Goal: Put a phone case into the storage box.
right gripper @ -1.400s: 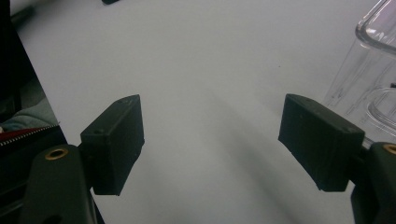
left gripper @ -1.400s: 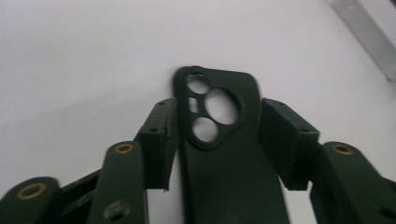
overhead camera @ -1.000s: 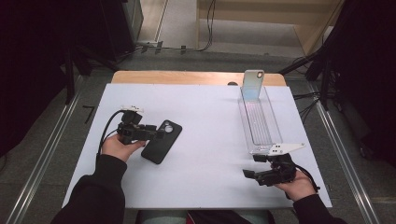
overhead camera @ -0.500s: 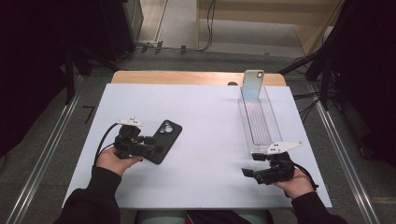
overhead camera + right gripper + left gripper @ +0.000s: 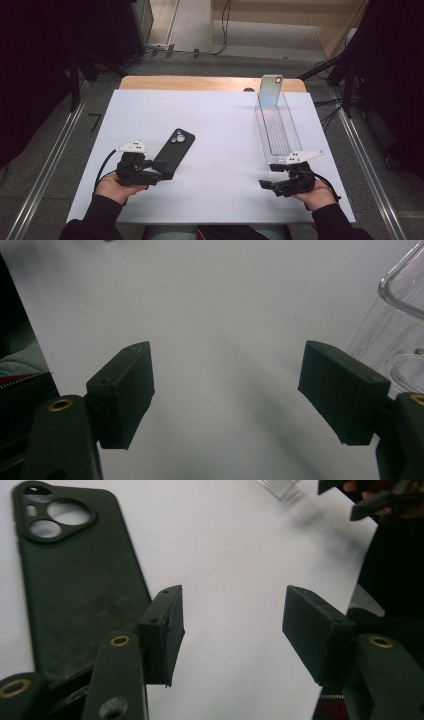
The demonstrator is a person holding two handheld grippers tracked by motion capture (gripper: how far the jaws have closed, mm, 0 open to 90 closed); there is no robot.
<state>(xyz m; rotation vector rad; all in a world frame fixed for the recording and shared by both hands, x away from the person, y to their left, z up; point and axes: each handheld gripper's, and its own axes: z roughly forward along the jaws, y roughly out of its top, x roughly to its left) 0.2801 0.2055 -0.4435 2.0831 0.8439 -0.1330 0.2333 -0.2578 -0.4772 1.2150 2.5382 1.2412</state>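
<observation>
We see the black phone case (image 5: 173,153) lying flat at lower left, the left gripper (image 5: 232,625) beside it, jaws spread and just closing slightly on nothing. Right gripper (image 5: 225,390) gapes empty, seemingly near the clear rack (image 5: 276,127).

black phone case (image 5: 75,585) lower end hidden behind jaw; clear rack (image 5: 400,335) cut off at edge

Open tabletop (image 5: 225,150) separates the black case (image 5: 173,153) from the clear rack (image 5: 276,131).

black phone case (image 5: 173,153), white table (image 5: 225,130)
</observation>
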